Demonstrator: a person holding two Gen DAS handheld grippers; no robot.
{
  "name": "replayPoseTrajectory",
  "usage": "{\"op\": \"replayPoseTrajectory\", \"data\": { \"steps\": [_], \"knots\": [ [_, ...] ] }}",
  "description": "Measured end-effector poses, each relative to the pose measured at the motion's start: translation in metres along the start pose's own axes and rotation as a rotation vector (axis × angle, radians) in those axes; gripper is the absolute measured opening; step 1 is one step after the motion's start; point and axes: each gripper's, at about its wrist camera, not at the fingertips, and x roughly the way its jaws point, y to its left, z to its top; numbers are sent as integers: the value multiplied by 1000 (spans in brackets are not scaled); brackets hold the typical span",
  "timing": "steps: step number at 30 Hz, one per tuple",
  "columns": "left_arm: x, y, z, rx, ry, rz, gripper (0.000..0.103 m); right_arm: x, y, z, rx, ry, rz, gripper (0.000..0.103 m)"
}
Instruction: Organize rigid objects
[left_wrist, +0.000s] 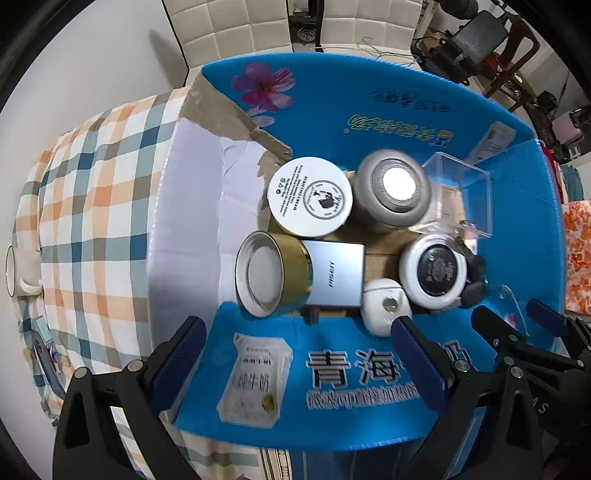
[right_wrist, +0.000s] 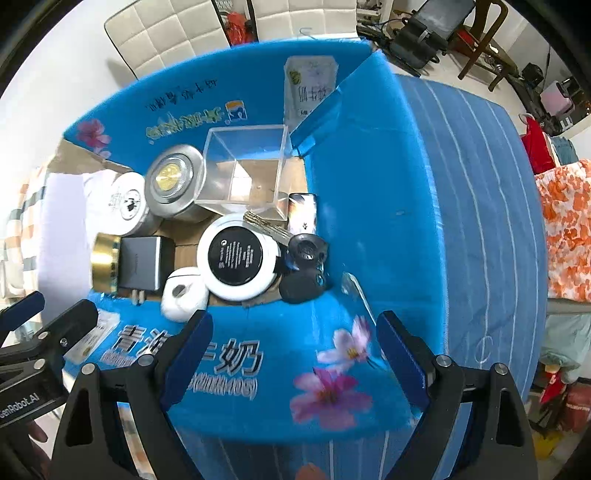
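Jaws of left gripper (left_wrist: 297, 365) and right gripper (right_wrist: 293, 360) stand apart, empty, above the blue box (left_wrist: 369, 107); items apparently all sit mid-frame inside. Lift clear vertically, avoiding the flaps.

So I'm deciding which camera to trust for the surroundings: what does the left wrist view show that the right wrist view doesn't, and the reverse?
Only the left wrist view shows the orange-and-blue checked tablecloth clearly, with a white ceramic mug on it. Only the right wrist view shows the blue white-striped cloth beside the box and the dark phone-like slab inside it. Both show the blue printed cardboard box, the clear square plastic container, the white round jar with a black label, the gold-banded tin, and both open hand-held grippers: left, right.
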Motion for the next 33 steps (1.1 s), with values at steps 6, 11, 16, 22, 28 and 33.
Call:
{"op": "replayPoseTrajectory", "data": {
  "steps": [6,11,16,22,28,33],
  "knots": [
    [-41,-2,-18,-3,-50,-28,103,-57,0,-28,-17,-81,36,92],
    [-91,-10,-42,-4,-112,-61,103,-117,-1,-51,-15,-151,92,92],
    [-140,-8,-65,-17,-182,-86,103,-173,8,-75,-49,-230,131,92],
    [-187,-13,-86,-18,-275,-80,103,-223,10,-98,-74,-316,112,92],
    [-220,-14,-97,-16,-358,-41,102,-248,4,-108,-72,-348,100,92],
    [-236,-14,-105,-22,-396,-27,103,-257,-2,-110,-65,-366,88,92]
  ]
}}
